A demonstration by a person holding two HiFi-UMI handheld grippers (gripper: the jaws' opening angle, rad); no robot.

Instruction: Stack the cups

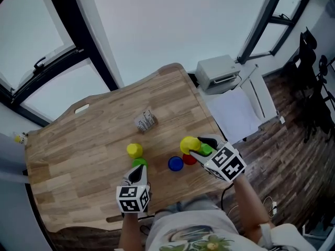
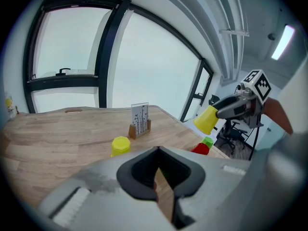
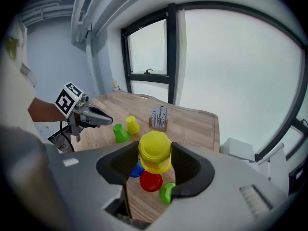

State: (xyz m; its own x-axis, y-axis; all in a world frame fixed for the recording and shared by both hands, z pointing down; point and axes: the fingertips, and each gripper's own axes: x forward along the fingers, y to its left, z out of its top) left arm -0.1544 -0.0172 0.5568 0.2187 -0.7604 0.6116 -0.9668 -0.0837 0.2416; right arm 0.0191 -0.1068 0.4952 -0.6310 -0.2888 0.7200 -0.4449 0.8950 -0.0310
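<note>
My right gripper (image 1: 198,146) is shut on an upside-down yellow cup (image 1: 189,144), held above the table; in the right gripper view that yellow cup (image 3: 155,151) sits between the jaws. Below it stand a blue cup (image 1: 175,163), a red cup (image 1: 189,159) and a green cup (image 1: 207,149). Further left, a second yellow cup (image 1: 134,150) and a second green cup (image 1: 139,162) rest on the wooden table (image 1: 78,140). My left gripper (image 1: 138,173) is shut and empty, just behind that green cup. The left gripper view shows its jaws together.
A small card holder (image 1: 146,121) stands mid-table, beyond the cups. The table's right edge runs close to the red and green cups. On the floor to the right are a white box-shaped device (image 1: 220,72) and black chairs (image 1: 314,82).
</note>
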